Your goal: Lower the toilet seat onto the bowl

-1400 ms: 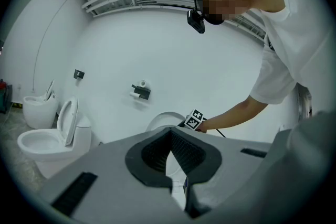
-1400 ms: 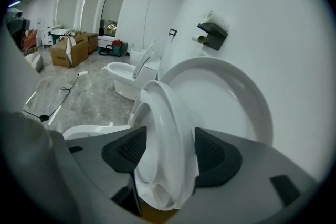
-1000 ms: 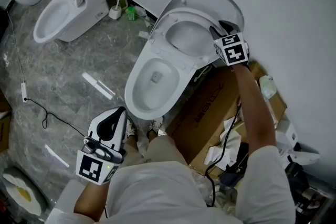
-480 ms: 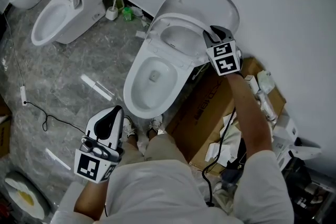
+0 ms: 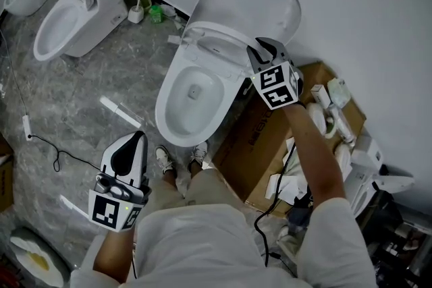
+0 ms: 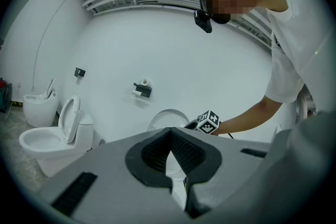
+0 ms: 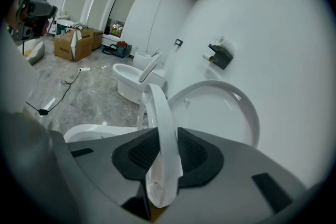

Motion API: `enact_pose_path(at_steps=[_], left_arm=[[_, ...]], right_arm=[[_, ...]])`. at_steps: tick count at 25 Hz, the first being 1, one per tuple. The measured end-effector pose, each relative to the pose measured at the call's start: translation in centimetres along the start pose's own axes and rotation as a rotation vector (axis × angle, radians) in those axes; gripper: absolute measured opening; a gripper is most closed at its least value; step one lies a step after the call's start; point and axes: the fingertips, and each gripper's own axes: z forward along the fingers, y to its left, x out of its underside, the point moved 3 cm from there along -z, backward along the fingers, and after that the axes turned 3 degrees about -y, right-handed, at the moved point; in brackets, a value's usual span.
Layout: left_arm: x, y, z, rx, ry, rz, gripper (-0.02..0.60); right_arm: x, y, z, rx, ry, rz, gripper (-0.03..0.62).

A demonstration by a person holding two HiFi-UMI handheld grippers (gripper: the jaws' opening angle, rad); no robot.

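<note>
Gripping the half-raised toilet seat (image 7: pixel 157 107) above the bowl (image 5: pixel 169 123) with the right hand-held gripper (image 5: pixel 260 48), just closed tighter: hold firm, lower slowly, avoid slamming. Left hand-held gripper (image 5: pixel 137 139) pinched together, empty.

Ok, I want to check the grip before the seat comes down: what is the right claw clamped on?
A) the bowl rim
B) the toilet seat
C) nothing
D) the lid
B: the right claw has its pads pressed on both faces of the toilet seat, its jaws having just been closing on it, while the lid stands upright behind.
</note>
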Motion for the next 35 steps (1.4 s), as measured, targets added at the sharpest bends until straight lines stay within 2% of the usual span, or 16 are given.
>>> enact_pose_path(at_steps=[14, 20, 25, 35], left_arm=[[1.1, 0.3, -2.9, 0.031, 0.001, 0.021, 0.005], [1.5, 0.3, -3.7, 0.049, 0.006, 0.008, 0.005], [2.0, 0.1, -4.2, 0.069, 0.018, 0.001, 0.005], [4.3, -0.1, -5.1, 0.077, 0.045, -0.036, 0.005]], right_arm=[[0.5, 9.1, -3.4, -0.023, -0.007, -0.025, 0.103], [1.0, 12.4, -4.1, -0.031, 0.025, -0.097, 0.1], [1.9, 16.5, -4.9, -0.076, 0.048, -0.141, 0.101], [3.8, 23.6, -5.2, -0.16, 0.09, -0.149, 0.117]])
